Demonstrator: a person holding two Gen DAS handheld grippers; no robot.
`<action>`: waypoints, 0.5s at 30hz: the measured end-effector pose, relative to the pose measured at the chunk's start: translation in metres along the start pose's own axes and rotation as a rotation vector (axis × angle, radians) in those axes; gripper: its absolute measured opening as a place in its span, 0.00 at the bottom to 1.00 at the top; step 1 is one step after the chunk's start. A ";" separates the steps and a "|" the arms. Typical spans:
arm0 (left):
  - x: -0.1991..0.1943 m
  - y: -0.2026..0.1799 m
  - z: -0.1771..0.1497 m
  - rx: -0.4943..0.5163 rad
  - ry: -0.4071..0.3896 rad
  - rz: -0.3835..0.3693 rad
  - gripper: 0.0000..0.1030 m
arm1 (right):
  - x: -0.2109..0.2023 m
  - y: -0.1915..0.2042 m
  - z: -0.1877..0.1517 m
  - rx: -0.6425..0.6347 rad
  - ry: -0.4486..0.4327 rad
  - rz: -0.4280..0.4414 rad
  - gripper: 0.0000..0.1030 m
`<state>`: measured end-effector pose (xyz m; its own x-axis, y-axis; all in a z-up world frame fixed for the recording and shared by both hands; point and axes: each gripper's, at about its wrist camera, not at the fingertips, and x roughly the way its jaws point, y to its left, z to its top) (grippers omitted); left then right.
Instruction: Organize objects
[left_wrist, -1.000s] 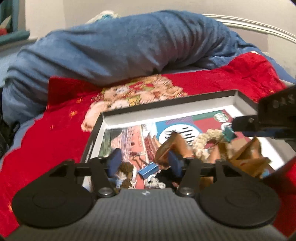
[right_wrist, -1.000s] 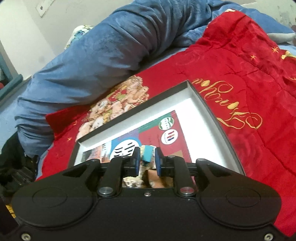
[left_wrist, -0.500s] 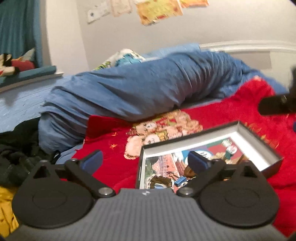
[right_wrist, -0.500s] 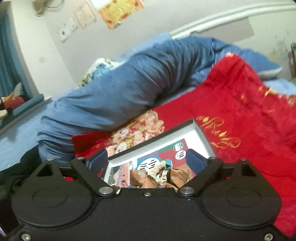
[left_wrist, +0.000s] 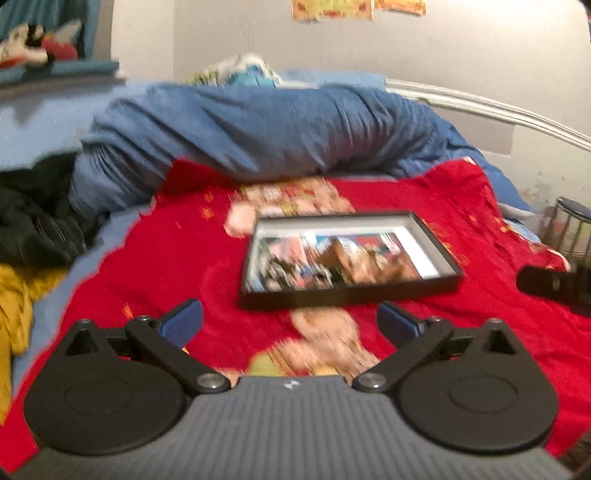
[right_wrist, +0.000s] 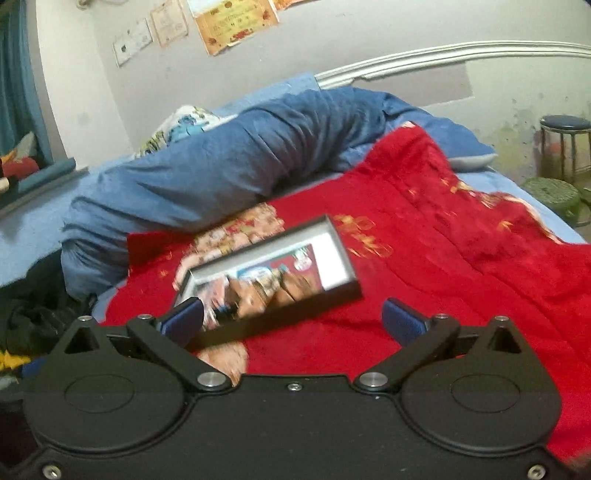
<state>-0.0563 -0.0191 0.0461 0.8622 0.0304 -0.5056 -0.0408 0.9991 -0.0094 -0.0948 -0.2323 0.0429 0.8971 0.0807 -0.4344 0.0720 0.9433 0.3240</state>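
Left wrist: left gripper (left_wrist: 290, 319) and right gripper (right_wrist: 291, 319) spread, empty, backed off box (left_wrist: 349, 291); contents dropped, likely finished.

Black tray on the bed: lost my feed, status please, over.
Left claw open, empty. Right claw open, empty; both just opened. Black tray on red blanket, small items inside, blurred. Nothing between claws and tray.

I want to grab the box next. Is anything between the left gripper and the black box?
Nothing visible. Only bare red blanket lies between the open left gripper and the black box, which already holds small things. The right gripper is open and empty too.
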 end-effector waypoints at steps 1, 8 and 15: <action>0.002 0.000 -0.003 -0.022 0.023 -0.020 1.00 | -0.004 -0.003 -0.006 -0.019 0.002 -0.004 1.00; 0.036 0.001 -0.016 -0.069 0.194 -0.001 1.00 | 0.011 -0.011 -0.014 -0.021 0.054 -0.060 1.00; 0.045 0.013 -0.022 -0.074 0.266 -0.009 1.00 | 0.039 0.005 -0.024 -0.080 0.145 -0.095 1.00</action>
<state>-0.0288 -0.0058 0.0044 0.7005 0.0036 -0.7137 -0.0792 0.9942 -0.0727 -0.0700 -0.2165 0.0077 0.8155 0.0304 -0.5779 0.1131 0.9710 0.2106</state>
